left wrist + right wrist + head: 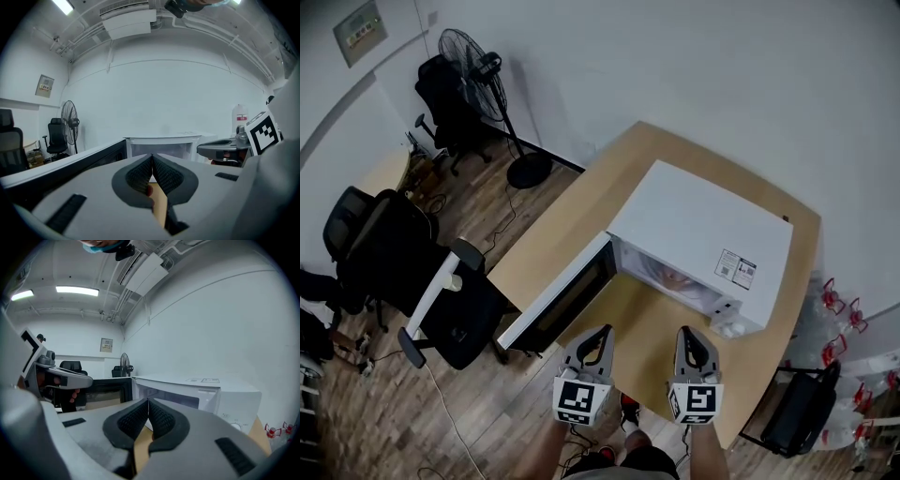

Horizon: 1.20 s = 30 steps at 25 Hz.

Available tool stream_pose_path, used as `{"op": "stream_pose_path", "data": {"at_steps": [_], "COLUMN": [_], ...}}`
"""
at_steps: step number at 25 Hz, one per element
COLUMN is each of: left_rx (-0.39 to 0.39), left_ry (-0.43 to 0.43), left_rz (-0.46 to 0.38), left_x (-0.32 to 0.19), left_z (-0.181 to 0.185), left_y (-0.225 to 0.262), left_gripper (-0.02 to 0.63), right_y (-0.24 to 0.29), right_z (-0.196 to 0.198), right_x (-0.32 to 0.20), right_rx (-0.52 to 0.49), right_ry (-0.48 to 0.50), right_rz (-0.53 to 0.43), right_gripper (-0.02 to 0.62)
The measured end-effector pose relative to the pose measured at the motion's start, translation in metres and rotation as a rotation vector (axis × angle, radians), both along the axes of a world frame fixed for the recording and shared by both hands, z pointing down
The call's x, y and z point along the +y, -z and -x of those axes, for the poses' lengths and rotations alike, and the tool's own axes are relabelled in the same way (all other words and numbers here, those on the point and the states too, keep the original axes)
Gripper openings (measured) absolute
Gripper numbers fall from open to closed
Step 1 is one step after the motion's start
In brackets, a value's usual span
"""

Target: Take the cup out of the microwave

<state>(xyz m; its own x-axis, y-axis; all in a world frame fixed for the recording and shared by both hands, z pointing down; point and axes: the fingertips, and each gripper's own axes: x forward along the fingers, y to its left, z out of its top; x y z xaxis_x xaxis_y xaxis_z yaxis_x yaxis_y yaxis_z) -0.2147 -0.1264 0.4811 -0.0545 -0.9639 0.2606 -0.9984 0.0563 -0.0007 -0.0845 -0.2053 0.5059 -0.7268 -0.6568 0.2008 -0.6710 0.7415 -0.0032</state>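
Head view: you look steeply down from well above on the microwave [698, 230] and table [567, 230]. Left and right gripper views: low, close, facing along their jaws toward the microwave's open front, which all three views share.

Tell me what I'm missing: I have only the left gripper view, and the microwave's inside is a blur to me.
Observer: In the head view, the microwave cavity holds a pale rounded thing, too blurred to call a cup.
Operator: Give me the other gripper's state.
Observer: In its own view, the right hand-held gripper is shut, with nothing between its jaws.
Operator: Say where both stand.
Observer: In the head view, the left hand-held gripper and the right one hang side by side over the table in front of the cavity. The open door is swung out to the left of both.
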Motion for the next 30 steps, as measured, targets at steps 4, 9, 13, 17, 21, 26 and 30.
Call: {"op": "stream_pose_path", "data": {"at_steps": [4,9,13,17,21,26,30], "left_rx": [0.004,0.014,0.014,0.018,0.018,0.025,0.031], "left_ry": [0.008,0.009,0.01,0.018,0.027,0.033,0.034], "left_rz": [0.021,0.037,0.05,0.057,0.073,0.085,0.092], "left_x": [-0.023,-0.049,-0.064,-0.073,-0.078,-0.082,-0.087], "left_z": [0.007,0.012,0.017,0.022,0.027,0.03,0.032], "left_y": [-0.015,-0.031,-0.04,-0.045,-0.051,-0.057,-0.062], "left_gripper": [0.023,0.023,0.023,0.023,0.023,0.023,0.023], "right_y": [-0.019,-0.039,-0.052,-0.068,-0.08,-0.093,-0.101], "right_z": [0.01,0.021,0.031,0.04,0.05,0.058,0.065], "right_x": [-0.024,-0.049,-0.066,-0.079,-0.091,-0.104,-0.115], "right_rx": [0.004,0.011,0.017,0.015,0.002,0.003,0.008], "right_ry": [0.003,0.007,0.005,0.013,0.023,0.01,-0.001], "right_rz": [0.033,0.055,0.068,0.104,0.141,0.168,0.175], "right_gripper": [0.018,0.018,0.02,0.098,0.202,0.3,0.347]}}
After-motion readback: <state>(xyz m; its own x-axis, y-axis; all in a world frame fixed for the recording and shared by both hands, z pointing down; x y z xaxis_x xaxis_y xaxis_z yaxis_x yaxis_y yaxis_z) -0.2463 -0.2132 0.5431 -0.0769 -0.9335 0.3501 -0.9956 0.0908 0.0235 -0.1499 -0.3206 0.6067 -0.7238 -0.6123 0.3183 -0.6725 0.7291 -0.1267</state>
